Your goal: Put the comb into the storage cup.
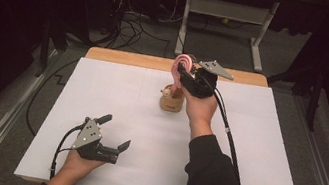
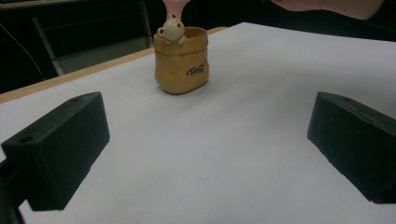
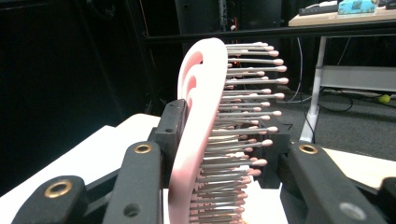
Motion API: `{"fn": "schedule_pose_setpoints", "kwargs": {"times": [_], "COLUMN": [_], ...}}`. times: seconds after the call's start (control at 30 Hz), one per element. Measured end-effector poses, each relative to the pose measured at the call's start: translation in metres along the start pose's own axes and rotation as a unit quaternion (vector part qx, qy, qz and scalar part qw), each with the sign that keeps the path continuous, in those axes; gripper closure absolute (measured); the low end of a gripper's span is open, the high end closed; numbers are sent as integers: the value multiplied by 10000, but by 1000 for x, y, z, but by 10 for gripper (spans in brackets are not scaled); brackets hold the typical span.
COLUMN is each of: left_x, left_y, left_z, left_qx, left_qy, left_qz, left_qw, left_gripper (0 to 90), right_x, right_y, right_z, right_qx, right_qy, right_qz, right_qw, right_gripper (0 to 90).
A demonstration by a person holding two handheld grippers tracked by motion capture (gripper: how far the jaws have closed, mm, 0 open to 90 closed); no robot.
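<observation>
Left tool (image 1: 114,132) idle on worktop (image 1: 244,151), jaws spread, empty. Right tool (image 1: 182,71) pinched pink hairbrush (image 3: 205,126) w/ handle in holder cup (image 2: 182,60); approx. halfway, seat/release pending.

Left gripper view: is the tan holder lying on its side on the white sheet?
No, the tan holder stands upright on the white sheet, mouth up, with a small figure at its rim.

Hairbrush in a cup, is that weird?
A bit odd: the pink hairbrush stands handle-down in the little yellow cup, head sticking far above the rim. The right gripper clamps its head. Nothing looks spilled or broken.
</observation>
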State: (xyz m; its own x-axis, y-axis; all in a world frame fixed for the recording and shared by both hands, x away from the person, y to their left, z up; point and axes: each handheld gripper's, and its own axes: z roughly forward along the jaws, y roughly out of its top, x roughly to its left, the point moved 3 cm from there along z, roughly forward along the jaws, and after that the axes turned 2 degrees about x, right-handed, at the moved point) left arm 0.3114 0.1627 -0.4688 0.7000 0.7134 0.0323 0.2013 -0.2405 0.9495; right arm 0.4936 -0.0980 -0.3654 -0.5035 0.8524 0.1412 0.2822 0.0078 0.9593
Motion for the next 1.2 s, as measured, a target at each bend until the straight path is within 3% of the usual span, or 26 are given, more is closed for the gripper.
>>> {"fn": "schedule_pose_setpoints", "kwargs": {"times": [0.23,1.2], "left_x": [0,0], "left_y": [0,1], "left_z": [0,0], "left_qx": [-8,-22], "left_qy": [8,-21], "left_qz": [4,-11], "left_qw": [10000,10000], "left_gripper": [0,0], "right_x": [-3,-25], "right_y": [-5,-12], "right_z": [0,-14], "right_qx": [150,251], "right_qy": [-93,-350], "right_qz": [-15,22], "right_qw": [9998,9991], "right_gripper": [595,563]}}
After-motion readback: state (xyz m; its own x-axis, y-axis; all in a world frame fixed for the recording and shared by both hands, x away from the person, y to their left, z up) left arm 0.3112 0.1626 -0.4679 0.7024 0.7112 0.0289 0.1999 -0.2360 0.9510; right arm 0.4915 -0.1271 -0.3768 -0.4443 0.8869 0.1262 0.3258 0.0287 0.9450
